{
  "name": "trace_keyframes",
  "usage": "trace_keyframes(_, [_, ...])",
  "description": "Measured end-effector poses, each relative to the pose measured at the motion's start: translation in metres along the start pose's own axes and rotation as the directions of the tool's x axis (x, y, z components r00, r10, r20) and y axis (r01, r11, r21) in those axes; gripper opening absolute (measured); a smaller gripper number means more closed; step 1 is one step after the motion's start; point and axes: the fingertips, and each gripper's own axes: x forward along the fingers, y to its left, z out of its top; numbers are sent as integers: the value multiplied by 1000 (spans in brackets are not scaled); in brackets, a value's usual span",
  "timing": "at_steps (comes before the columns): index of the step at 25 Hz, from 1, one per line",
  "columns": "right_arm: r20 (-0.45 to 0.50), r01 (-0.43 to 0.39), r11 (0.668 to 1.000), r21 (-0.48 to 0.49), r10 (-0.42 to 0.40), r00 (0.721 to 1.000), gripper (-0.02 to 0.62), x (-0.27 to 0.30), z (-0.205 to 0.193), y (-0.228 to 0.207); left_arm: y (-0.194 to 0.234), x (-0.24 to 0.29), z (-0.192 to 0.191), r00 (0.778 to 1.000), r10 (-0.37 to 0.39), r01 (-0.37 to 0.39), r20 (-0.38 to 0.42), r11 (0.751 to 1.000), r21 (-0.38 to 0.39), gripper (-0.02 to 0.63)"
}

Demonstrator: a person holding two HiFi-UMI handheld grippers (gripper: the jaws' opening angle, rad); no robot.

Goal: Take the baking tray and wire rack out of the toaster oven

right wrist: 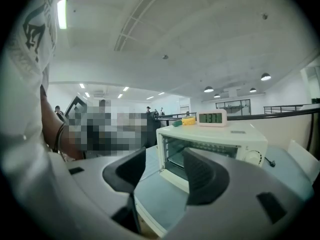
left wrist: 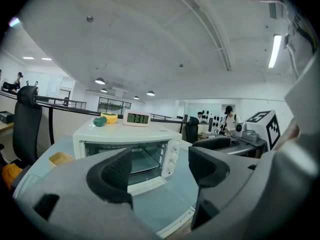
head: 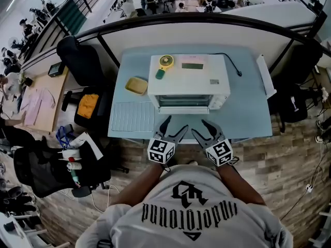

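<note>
The white toaster oven [head: 187,81] stands mid-table, its front facing me. Its door [left wrist: 146,180] looks folded down, and a metal shelf [left wrist: 142,159] shows inside; I cannot tell tray from rack. My left gripper [head: 176,124] hovers over the table's near edge just left of the door, open and empty. My right gripper [head: 199,127] hovers beside it on the right, also open and empty. In the left gripper view the oven [left wrist: 95,136] lies ahead of the open left gripper [left wrist: 160,170]. In the right gripper view the oven [right wrist: 220,134] lies beyond the open right gripper [right wrist: 161,170].
A digital clock [head: 192,65] and a yellow-and-green gadget [head: 164,63] sit on the oven top. A yellow dish [head: 136,85] and a ribbed mat [head: 133,117] lie left of the oven. A black cord [head: 230,62] runs off at the right; office chairs [head: 77,61] flank the table [head: 243,107].
</note>
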Motion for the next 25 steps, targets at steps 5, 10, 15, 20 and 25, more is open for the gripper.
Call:
trace_keyframes(5, [-3, -2, 1000, 29, 2, 1000, 222, -7, -7, -2, -8, 0, -1, 1000, 10, -10, -2, 1000, 4, 364])
trace_keyframes(10, [-11, -7, 999, 33, 7, 1000, 222, 0, -12, -5, -5, 7, -5, 1000, 8, -8, -6, 1000, 7, 362])
trace_keyframes(15, [-26, -5, 998, 61, 6, 1000, 222, 14, -18, -15, 2, 16, -14, 1000, 6, -6, -20, 1000, -16, 362])
trace_keyframes(20, [-35, 9, 992, 125, -4, 999, 221, 31, -27, -29, 19, 30, -25, 999, 10, -11, -32, 998, -58, 360])
trace_keyframes(25, [-17, 8, 964, 266, -4, 1000, 224, 48, -40, -45, 36, 45, -38, 999, 20, -25, -45, 991, -130, 356])
